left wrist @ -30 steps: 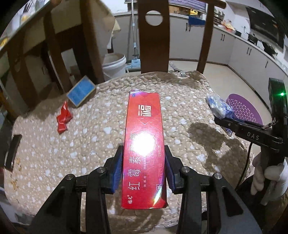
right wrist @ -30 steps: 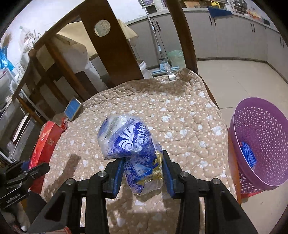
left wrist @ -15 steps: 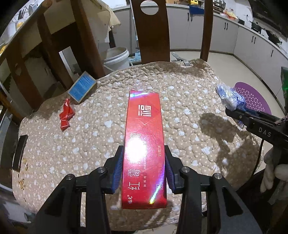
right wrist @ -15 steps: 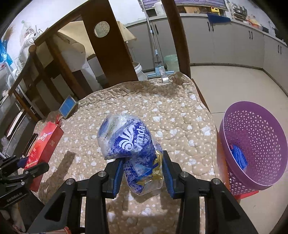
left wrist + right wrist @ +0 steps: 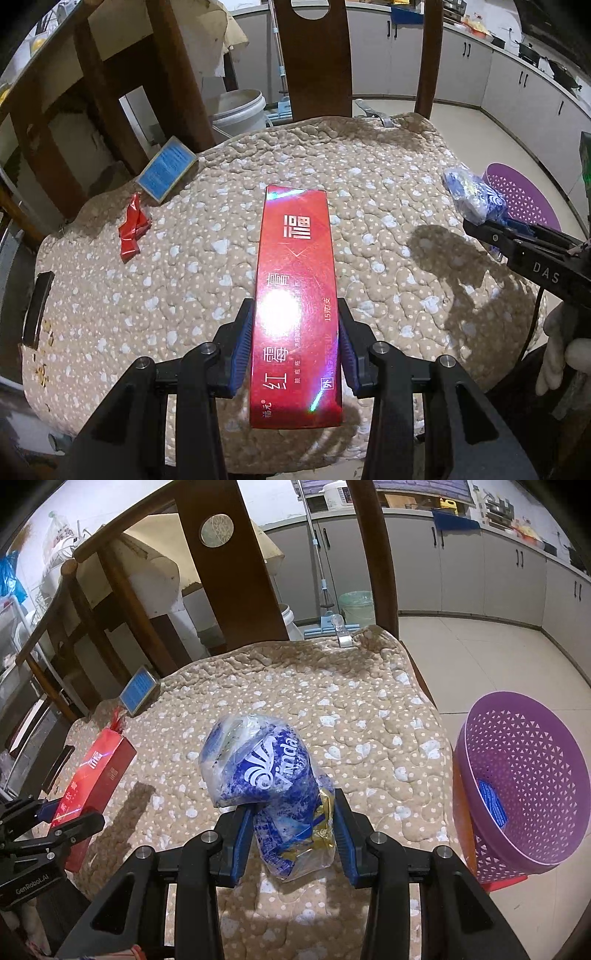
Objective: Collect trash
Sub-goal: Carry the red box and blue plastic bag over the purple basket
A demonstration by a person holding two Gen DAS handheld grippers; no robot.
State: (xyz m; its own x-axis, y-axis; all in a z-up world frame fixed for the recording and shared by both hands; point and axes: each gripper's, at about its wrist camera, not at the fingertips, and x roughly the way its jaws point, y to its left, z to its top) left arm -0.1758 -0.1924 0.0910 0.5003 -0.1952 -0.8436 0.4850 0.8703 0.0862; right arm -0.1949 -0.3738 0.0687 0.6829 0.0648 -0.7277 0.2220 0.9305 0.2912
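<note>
the right claw (image 5: 293, 834) grips a crumpled blue-and-clear plastic bag (image 5: 266, 775); the purple perforated plastic basket (image 5: 532, 786) stands to its right, nearer this hand. the left claw (image 5: 295, 343) clamps a long red glossy carton (image 5: 295, 295), long axis pointing forward.

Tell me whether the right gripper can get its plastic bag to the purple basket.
Probably yes: the right gripper is shut on the plastic bag, and the purple basket stands open-topped just off the cushion's right edge, nothing between.

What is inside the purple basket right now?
One flat blue packet lies against the inner wall of the purple basket. Its near rim hides the bottom, so anything lower down cannot be seen.
</note>
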